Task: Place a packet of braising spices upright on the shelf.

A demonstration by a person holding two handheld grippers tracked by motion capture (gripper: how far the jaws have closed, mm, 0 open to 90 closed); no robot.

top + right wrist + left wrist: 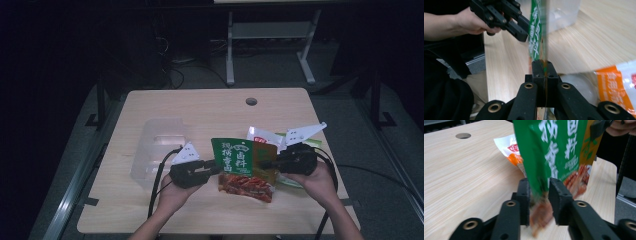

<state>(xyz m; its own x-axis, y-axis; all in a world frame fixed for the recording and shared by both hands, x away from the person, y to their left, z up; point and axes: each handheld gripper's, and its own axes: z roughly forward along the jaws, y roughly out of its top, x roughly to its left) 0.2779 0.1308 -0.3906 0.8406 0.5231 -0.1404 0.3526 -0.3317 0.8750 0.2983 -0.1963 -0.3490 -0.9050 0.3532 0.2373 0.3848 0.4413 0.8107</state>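
While lifted, packet [242,167] between hand-held grippers.

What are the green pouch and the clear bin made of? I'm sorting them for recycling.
Green pouch: apparently thin, glossy printed plastic film; it flexes and its edge pinches flat between the right gripper's fingers. Clear bin: seemingly rigid, frosted translucent plastic; the tabletop shows through its walls.

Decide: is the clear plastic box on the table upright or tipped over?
Tipped over. In the high view the clear plastic box lies on its side on the table, left of the grippers; its contents cannot be told.
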